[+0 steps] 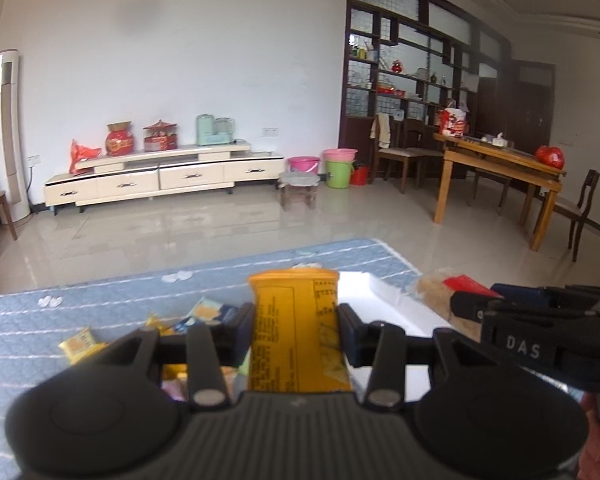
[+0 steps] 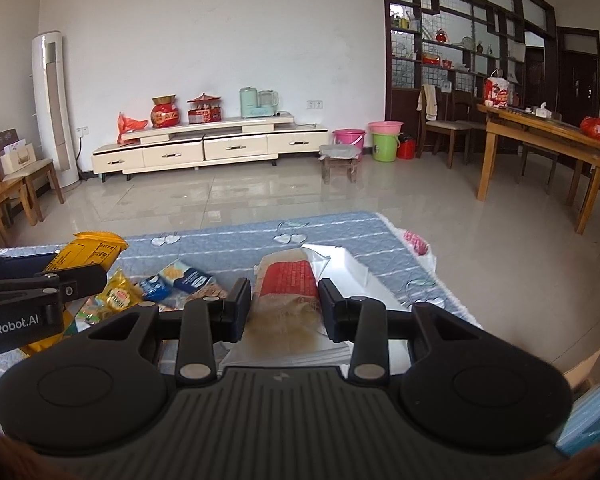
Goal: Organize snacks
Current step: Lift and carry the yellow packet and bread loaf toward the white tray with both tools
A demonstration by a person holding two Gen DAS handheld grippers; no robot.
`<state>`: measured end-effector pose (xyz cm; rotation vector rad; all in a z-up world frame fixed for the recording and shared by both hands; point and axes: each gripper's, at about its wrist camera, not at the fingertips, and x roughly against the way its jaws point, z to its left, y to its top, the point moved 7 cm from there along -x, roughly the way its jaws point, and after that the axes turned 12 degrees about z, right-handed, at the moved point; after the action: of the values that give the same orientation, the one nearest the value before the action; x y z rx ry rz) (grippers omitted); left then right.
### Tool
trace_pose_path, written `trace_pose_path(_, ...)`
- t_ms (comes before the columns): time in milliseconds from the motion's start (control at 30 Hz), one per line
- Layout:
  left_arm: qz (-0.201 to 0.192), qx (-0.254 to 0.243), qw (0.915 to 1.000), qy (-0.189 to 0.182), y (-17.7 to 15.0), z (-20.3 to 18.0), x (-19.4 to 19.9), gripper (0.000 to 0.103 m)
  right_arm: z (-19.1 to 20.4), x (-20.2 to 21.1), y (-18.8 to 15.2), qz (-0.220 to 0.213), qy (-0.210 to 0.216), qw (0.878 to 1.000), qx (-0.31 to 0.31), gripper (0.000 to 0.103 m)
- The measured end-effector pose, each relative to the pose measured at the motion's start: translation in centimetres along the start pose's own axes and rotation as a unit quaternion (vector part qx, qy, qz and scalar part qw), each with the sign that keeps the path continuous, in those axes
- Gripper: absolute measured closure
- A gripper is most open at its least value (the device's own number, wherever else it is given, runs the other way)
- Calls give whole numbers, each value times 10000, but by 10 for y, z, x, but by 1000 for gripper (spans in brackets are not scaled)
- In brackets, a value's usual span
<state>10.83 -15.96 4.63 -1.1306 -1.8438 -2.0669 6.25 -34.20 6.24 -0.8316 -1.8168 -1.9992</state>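
My left gripper (image 1: 297,330) is shut on a yellow snack packet (image 1: 296,332) and holds it upright above the blue quilted surface (image 1: 40,336). My right gripper (image 2: 285,304) is shut on a tan packet with a red label (image 2: 286,280), held above a white box (image 2: 346,264). The right gripper also shows at the right of the left wrist view (image 1: 532,332), with the tan packet (image 1: 436,292) in it. The left gripper (image 2: 36,280) and its yellow packet (image 2: 88,252) show at the left of the right wrist view. Several loose snack packets (image 2: 156,280) lie on the surface.
The white box (image 1: 384,300) lies open at the surface's right side. A pink-printed plastic bag (image 2: 418,246) hangs off the far right edge. Beyond are a tiled floor, a cream TV cabinet (image 2: 204,148), a small stool (image 2: 340,164), buckets and a wooden table (image 2: 540,136).
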Motion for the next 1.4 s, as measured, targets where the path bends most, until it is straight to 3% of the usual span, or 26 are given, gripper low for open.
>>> trace_pose_path(633, 139, -93, 9996, -240, 22, -47, -61, 60, -50, -47, 29, -7, -372, 9992, -139, 59)
trace_pose_path(667, 154, -113, 9995, -241, 24, -49, -65, 60, -55, -49, 31, -2, -385, 9991, -148, 65)
trace_pose_path(700, 167, -125, 9995, -247, 25, -52, -69, 60, -58, -53, 32, 31, -414, 9990, -162, 88)
trace_pose_path(967, 430, 0, 9985, -330, 17, -58, -114, 60, -80, -106, 31, 528, -501, 9973, -72, 88)
trace_pose_path(1267, 650, -87, 9970, -409, -4, -64, -140, 60, -90, -116, -3, 719, -199, 9972, -92, 87)
trace_pose_path(1367, 725, -122, 9964, -418, -13, -68, -146, 60, -83, -105, -33, 840, 21, 9965, -38, 81)
trace_pose_path(1400, 753, -121, 9961, -437, -16, -68, -148, 60, -83, -101, -46, 910, 64, 9958, -55, 71)
